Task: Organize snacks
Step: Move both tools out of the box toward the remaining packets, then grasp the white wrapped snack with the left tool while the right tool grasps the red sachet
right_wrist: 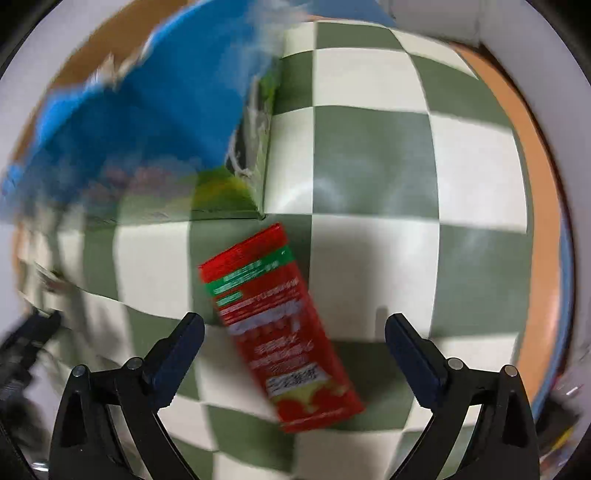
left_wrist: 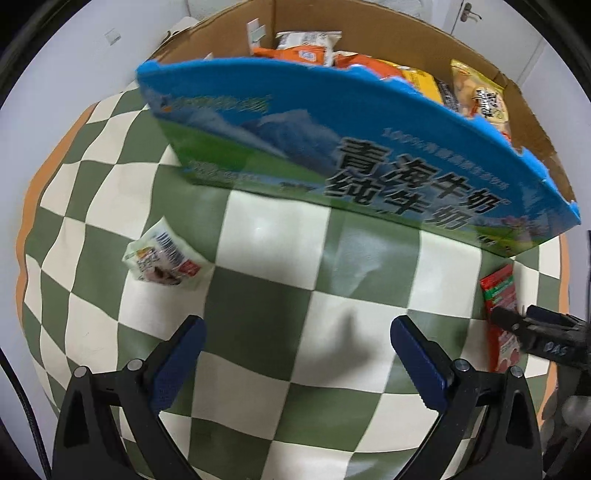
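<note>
Left wrist view: left gripper (left_wrist: 297,363) spread wide, nothing between its 2 blue fingers (left_wrist: 181,363); only the green-and-cream checkered tablecloth (left_wrist: 273,243) shows in the gap. Ahead, a blue milk carton box (left_wrist: 332,147) with a torn top edge stands on the cloth. It holds several snack packets: orange ones (left_wrist: 295,54), a white one (left_wrist: 308,38), and a yellow bag (left_wrist: 480,98) at the right end. A plain brown cardboard box (left_wrist: 369,22) rises just behind it. A small white snack packet (left_wrist: 164,258) lies loose on the cloth, left of the fingers and in front of the blue box, apart from both. At the right edge, a red snack packet (left_wrist: 498,295) lies flat near the box's right corner, with the right gripper (left_wrist: 535,325) reaching over its lower part.

Right wrist view, heavily motion-blurred: right gripper (right_wrist: 294,363) also spread wide, empty. Red snack packet (right_wrist: 273,325) lies flat on the tablecloth (right_wrist: 373,162), lengthwise between the fingers (right_wrist: 412,360), touching neither. Its far end sits just short of the blue box corner (right_wrist: 147,129). An orange table edge (right_wrist: 532,184) shows beyond the cloth on the right.
</note>
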Available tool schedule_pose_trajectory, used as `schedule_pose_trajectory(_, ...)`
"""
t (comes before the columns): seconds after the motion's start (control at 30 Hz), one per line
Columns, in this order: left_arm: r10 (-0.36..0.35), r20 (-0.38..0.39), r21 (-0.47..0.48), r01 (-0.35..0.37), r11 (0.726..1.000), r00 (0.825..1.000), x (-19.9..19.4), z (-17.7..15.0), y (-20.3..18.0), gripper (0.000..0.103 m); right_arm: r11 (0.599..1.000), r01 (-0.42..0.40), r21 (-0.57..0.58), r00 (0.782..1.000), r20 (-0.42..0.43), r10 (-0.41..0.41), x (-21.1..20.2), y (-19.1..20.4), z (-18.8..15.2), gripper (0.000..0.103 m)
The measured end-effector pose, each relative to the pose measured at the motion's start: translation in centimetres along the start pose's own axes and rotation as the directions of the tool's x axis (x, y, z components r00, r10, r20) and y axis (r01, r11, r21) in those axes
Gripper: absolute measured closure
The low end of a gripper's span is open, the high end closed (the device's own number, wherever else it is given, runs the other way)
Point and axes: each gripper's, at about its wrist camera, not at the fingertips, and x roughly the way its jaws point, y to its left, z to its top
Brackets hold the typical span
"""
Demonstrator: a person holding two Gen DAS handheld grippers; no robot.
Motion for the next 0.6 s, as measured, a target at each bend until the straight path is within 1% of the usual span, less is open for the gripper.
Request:
schedule_pose_trajectory(0.07,0.016,0.001,0.003,-0.016,1.0,1.0,-0.1,-0.1,0.7,0.001,0.999,0.017,-0.042,0.999,-0.034,-0.019,1.3,1.1,-0.1,0.003)
schedule_pose_trajectory(0.1,0.027,0.004,0.003,-0.027,1.0,1.0,-0.2,-0.2,1.2,0.001,0.997,0.047,-0.069,0.997,-0.053,-0.051,2.3,2.0,-0.5,0.003)
schedule_pose_trajectory(0.13,0.038,0.001,0.017,-0.038,0.999,0.999,-0.4,-0.2,1.6,0.001,0.994,0.069,-0.081,0.996,-0.053,-0.073,2.6,2.6,-0.7,0.003)
schedule_pose_trajectory(0.17,0.049,0.004,0.015,-0.049,0.999,0.999,-0.6,-0.2,2.2,0.001,0.991,0.094,-0.092,0.995,-0.036,-0.098,2.8,3.3,-1.2,0.009)
schedule_pose_trajectory(0.23,0.072,0.016,0.002,-0.072,0.997,0.997,-1.2,0.0,4.0,0.001,0.989,0.118,-0.084,0.993,0.002,-0.118,2.7,4.8,-2.3,0.026)
schedule_pose_trajectory(0.27,0.081,0.019,-0.012,-0.081,0.997,0.997,-1.7,0.2,5.2,0.001,0.991,0.114,-0.075,0.993,0.015,-0.113,2.5,5.7,-2.9,0.038)
schedule_pose_trajectory(0.37,0.082,0.03,-0.079,-0.079,0.994,0.996,-2.4,1.0,9.5,0.001,0.998,0.054,-0.04,0.998,0.023,-0.053,2.2,7.7,-4.1,0.039)
schedule_pose_trajectory(0.47,0.077,0.017,-0.117,-0.075,0.99,0.997,-2.3,2.1,12.8,0.001,1.0,-0.016,-0.009,1.0,0.008,0.016,2.5,9.9,-5.1,0.039)
schedule_pose_trajectory(0.57,0.038,-0.031,-0.129,-0.042,0.991,0.999,-1.1,3.6,14.1,0.001,0.999,-0.04,-0.014,0.999,0.0,0.04,2.9,12.1,-5.5,0.039)
schedule_pose_trajectory(0.6,0.017,-0.054,-0.107,-0.023,0.994,0.998,-0.3,4.1,13.7,0.001,0.999,-0.043,-0.02,0.999,-0.003,0.043,3.1,12.7,-5.6,0.039)
